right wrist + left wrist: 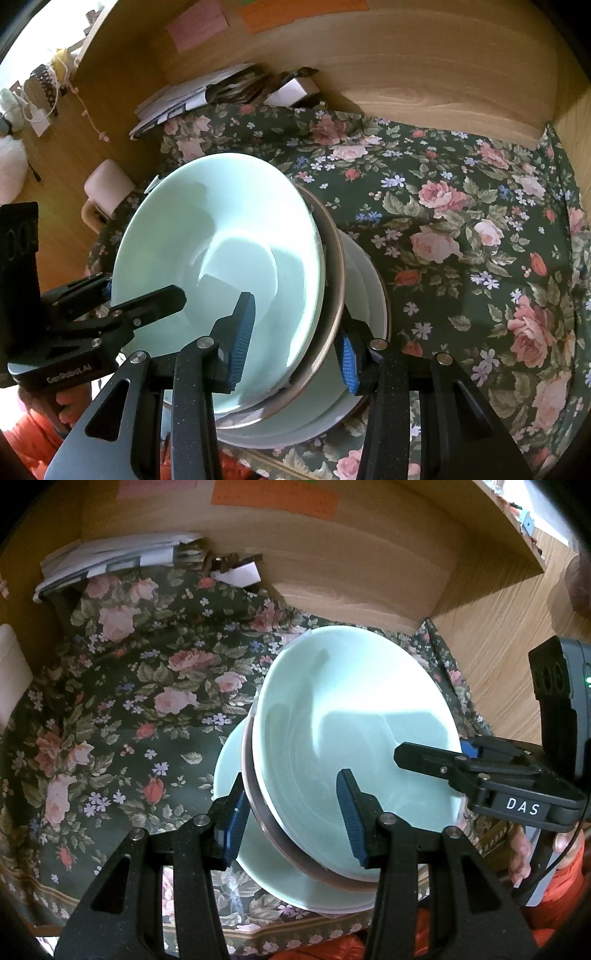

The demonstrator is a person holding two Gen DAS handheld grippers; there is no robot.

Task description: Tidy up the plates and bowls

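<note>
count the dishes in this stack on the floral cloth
3 visible: a pale green bowl on top, gripped on opposite sides by both grippers; a brown-rimmed bowl nested under it; a pale plate at the bottom. Others may be hidden between.

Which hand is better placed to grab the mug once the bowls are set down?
Left, probably. The mug sits just beyond the left gripper, on its side of the bowls; the right gripper would have to cross them. Both sets of jaws clamp the bowls' rims now.
</note>
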